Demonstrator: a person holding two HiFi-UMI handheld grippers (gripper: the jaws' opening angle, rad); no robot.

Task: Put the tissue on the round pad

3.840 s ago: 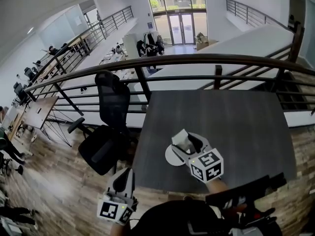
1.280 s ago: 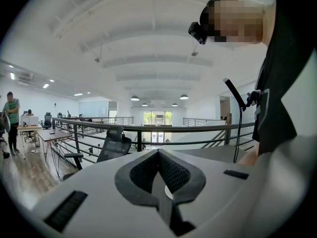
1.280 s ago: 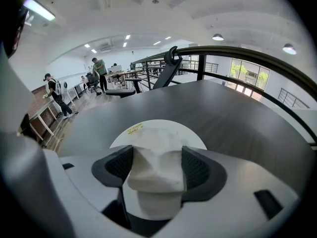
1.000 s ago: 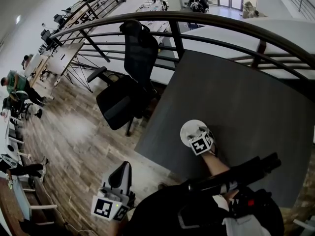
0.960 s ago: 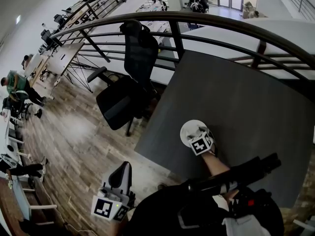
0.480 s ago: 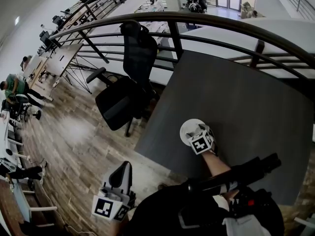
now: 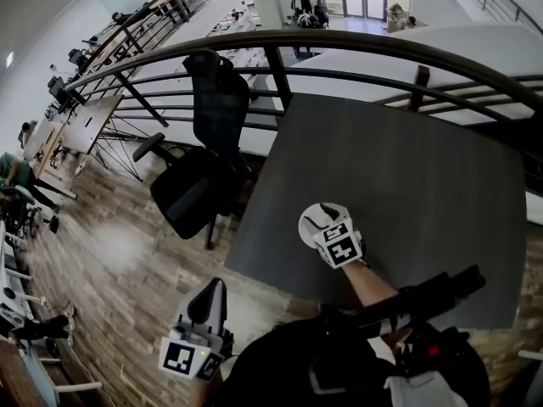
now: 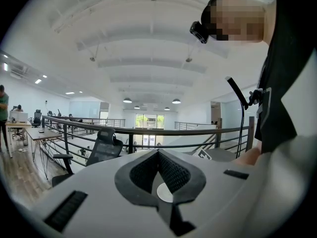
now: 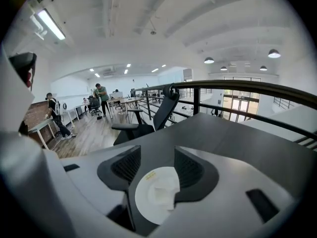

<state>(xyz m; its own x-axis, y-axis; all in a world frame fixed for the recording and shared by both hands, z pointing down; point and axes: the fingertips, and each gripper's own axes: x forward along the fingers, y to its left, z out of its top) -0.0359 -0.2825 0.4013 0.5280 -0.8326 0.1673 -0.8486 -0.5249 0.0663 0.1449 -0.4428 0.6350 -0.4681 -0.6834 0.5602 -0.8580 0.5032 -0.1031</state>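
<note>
The right claw (image 9: 157, 155) has a smooth, matt, light-grey plastic shell. Its black pads (image 9: 126, 165) are finely ribbed and look rubbery. Its jaws are closing, and the tissue (image 9: 162, 192) lies loose in the gap, not pressed by either pad. The tissue, directly under the claw, is thin white paper, soft and creased. The round pad (image 9: 146, 207) beneath it is white, flat and smooth, with a faint satin look. Around the claw the desk (image 7: 407, 168) is dark grey, matt and even. Beyond the claw, the railing (image 7: 339, 42) looks like dark painted metal with a dull sheen. Left of the claw, the floor (image 7: 110, 253) is grainy wood plank and the chair (image 7: 199, 176) is matt black.
</note>
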